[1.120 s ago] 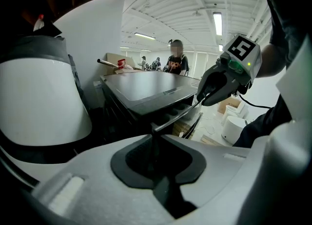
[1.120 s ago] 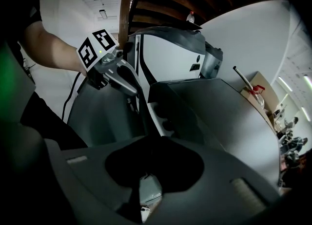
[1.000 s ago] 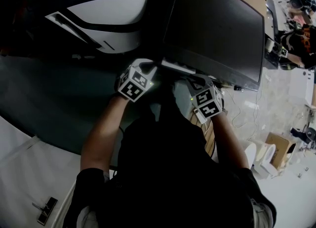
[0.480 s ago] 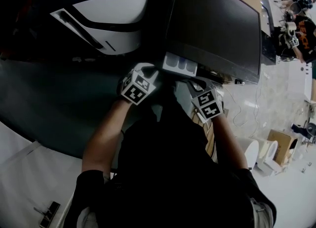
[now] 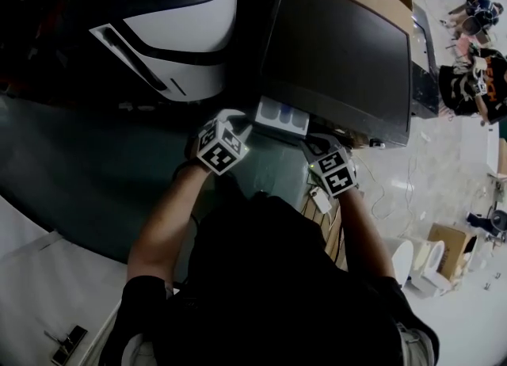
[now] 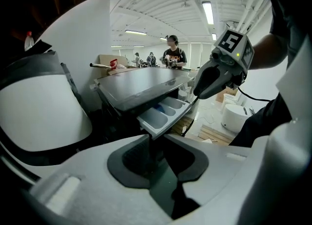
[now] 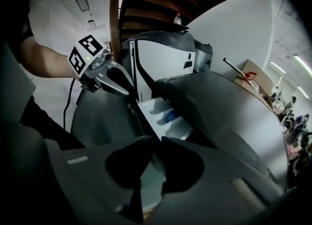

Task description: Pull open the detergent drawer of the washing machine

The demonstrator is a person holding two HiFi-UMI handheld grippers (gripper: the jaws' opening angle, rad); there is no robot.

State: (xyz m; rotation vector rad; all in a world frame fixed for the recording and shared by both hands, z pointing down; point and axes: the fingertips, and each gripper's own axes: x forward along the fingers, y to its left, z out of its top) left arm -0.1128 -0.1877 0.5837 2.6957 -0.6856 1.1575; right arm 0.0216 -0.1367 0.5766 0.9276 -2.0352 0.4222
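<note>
The washing machine [image 5: 341, 47] has a dark top, and its pale detergent drawer [image 5: 282, 116] stands pulled out from the front left corner, showing several compartments [image 6: 163, 112]. My right gripper [image 5: 311, 144] is at the drawer's right front end; in the right gripper view its jaws [image 7: 157, 141] are closed on the drawer's thin front panel [image 7: 163, 117]. My left gripper [image 5: 242, 123] is at the drawer's left front corner. Its jaws [image 6: 157, 139] have just been opening, and the drawer's front edge lies at the gap without being pressed.
A white-and-black appliance [image 5: 174, 32] stands close on the left of the washing machine. A cable [image 5: 380, 186] trails on the pale floor at right, near a cardboard box [image 5: 450, 242] and white tubs [image 5: 420, 257]. People [image 5: 467, 79] stand farther back.
The drawer has slid out of the machine, from barely showing to clearly extended. Both grippers moved back toward me with it. The left jaws have parted.
</note>
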